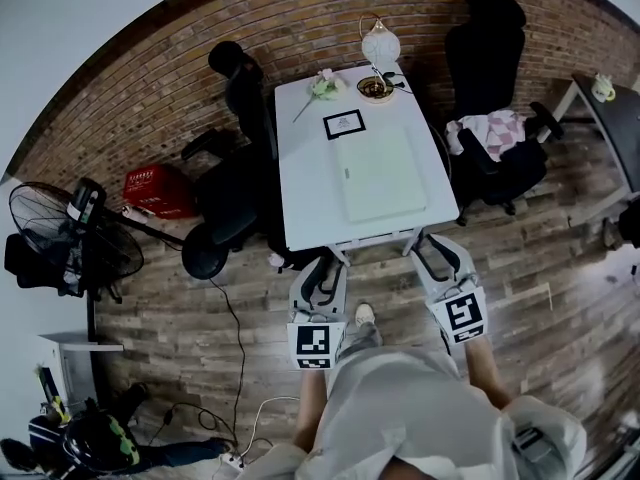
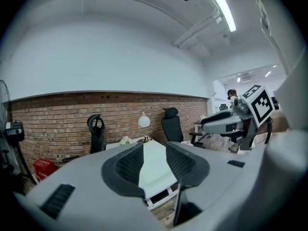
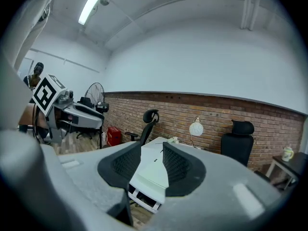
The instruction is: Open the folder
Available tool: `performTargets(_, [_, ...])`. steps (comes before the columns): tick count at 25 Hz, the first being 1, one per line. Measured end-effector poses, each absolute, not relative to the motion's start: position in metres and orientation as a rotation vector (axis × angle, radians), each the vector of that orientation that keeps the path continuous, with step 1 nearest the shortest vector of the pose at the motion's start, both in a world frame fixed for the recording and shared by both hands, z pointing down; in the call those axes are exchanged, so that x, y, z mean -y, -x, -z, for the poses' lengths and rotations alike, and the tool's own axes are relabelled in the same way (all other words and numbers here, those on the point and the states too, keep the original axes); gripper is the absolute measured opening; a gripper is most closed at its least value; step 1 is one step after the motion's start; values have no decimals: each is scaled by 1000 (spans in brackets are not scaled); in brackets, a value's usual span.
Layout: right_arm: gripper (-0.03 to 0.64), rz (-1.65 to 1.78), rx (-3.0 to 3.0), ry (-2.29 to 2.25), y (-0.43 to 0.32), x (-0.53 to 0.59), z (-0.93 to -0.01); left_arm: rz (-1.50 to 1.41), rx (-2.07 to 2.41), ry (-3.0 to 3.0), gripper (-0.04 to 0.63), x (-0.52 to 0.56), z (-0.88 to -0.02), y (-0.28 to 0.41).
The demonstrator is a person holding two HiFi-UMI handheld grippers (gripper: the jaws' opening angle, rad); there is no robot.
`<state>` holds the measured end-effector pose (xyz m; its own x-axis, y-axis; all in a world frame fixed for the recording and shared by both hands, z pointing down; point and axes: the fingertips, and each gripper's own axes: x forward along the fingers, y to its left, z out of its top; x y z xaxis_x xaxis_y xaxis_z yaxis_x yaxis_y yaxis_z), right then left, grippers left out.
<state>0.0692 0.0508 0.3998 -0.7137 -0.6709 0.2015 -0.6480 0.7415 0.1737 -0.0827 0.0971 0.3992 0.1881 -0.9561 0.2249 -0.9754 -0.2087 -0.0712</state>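
Left claw (image 1: pixel 322 268) and right claw (image 1: pixel 440 253) are both spread and empty, short of the counter (image 1: pixel 300 168), where the closed folder (image 1: pixel 383 173) lies ahead, lengthwise away from them, slightly nearer the right.

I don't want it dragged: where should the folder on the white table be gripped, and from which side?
Probably the near right corner of the folder, approached low from the table's near end by the right gripper: it lies flat and thin, so only an edge offers purchase. Its spine side is unclear.
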Motion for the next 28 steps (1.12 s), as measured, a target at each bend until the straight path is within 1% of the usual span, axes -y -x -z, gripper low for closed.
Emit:
performTargets(15, [143,196,2630,-1108,-17,-3,-399,-315,1829,-2436,146,-37,-405,135])
performTargets(19, [143,185,2611,-1136,-6,8,-400,-307,1800,-2457,146,-22,-405,146])
performTargets(26, [143,56,2567,-1200,8,16,-407,-309,1757,-2473,146,-7,-412,161])
performTargets(28, [143,79,2564,-1198,9,18,-408,-309,1746,-2473,146,-4,-414,162])
